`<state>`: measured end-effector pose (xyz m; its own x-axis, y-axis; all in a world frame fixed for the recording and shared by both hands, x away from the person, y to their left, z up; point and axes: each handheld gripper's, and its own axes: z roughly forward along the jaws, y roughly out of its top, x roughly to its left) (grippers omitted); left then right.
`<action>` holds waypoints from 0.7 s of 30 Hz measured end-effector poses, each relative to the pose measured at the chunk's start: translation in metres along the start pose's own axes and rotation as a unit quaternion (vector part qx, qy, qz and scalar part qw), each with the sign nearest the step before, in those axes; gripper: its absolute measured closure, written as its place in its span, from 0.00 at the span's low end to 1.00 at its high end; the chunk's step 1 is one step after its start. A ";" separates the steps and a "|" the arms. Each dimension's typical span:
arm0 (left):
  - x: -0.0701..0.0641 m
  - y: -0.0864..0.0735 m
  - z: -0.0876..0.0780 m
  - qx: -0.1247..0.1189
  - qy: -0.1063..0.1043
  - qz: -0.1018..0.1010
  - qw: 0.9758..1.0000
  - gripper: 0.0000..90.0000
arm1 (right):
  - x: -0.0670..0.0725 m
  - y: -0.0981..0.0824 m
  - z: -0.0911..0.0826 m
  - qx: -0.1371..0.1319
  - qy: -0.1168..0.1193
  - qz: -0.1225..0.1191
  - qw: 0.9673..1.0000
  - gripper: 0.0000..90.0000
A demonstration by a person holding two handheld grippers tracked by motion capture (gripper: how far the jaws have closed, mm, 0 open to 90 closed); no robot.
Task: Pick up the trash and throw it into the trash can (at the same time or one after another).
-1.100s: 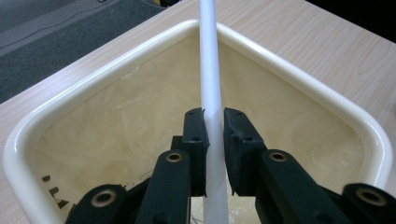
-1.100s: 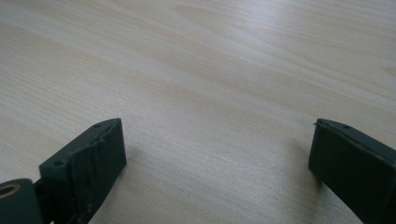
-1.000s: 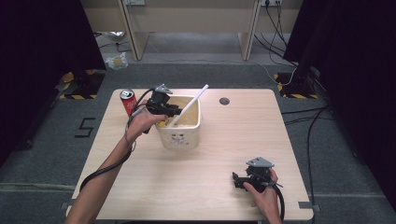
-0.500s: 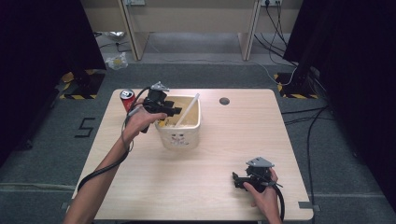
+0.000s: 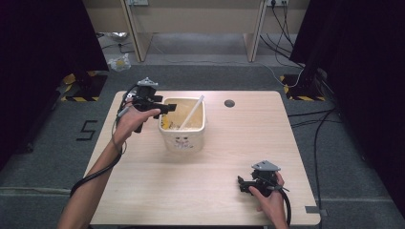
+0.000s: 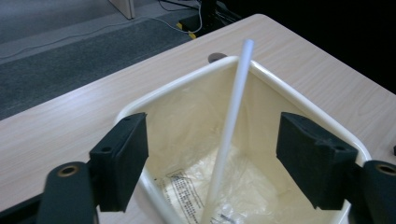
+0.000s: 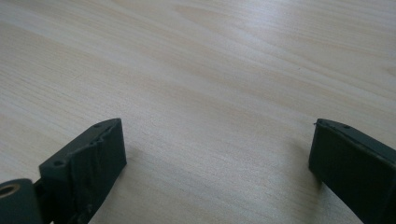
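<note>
A cream plastic bin (image 5: 184, 143) stands on the table left of centre, lined with a clear bag. A white stick (image 5: 192, 113) leans inside it, its top end at the far rim. My left gripper (image 5: 167, 109) hovers at the bin's left rim, pointing over it. In the left gripper view the stick (image 6: 233, 116) rises between the jaws of the left gripper (image 6: 212, 135), which have just been opening; neither pad touches it. The bin's rim (image 6: 187, 79) curves below them. My right gripper (image 5: 244, 183) rests low over the table's near right, open over bare wood (image 7: 217, 140).
A dark round cable hole (image 5: 229, 103) sits in the tabletop behind the bin, also in the left gripper view (image 6: 215, 57). Grey carpet surrounds the table, with cables on the floor at the right and desk legs behind.
The left gripper has let go of the stick and drawn back to the left with its jaws wider apart. The stick has dropped deeper into the bin. The right gripper has stayed put.
</note>
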<state>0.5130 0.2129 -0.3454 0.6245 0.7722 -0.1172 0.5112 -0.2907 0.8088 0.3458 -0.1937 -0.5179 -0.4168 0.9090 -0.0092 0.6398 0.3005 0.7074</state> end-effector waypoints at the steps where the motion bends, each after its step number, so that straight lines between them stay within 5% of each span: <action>1: 0.001 -0.001 -0.002 -0.001 0.004 0.002 1.000 0.24 | 0.000 0.000 0.000 0.000 0.000 0.000 1.000 0.05; 21: 0.034 -0.035 -0.026 -0.013 0.030 -0.031 0.999 0.18 | 0.000 0.000 0.000 0.000 0.000 0.000 1.000 0.05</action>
<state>0.5013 0.2644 -0.3624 0.5556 0.8206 -0.1340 0.5315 -0.2266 0.8162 0.3458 -0.1937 -0.5180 -0.4173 0.9087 -0.0096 0.6395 0.3011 0.7073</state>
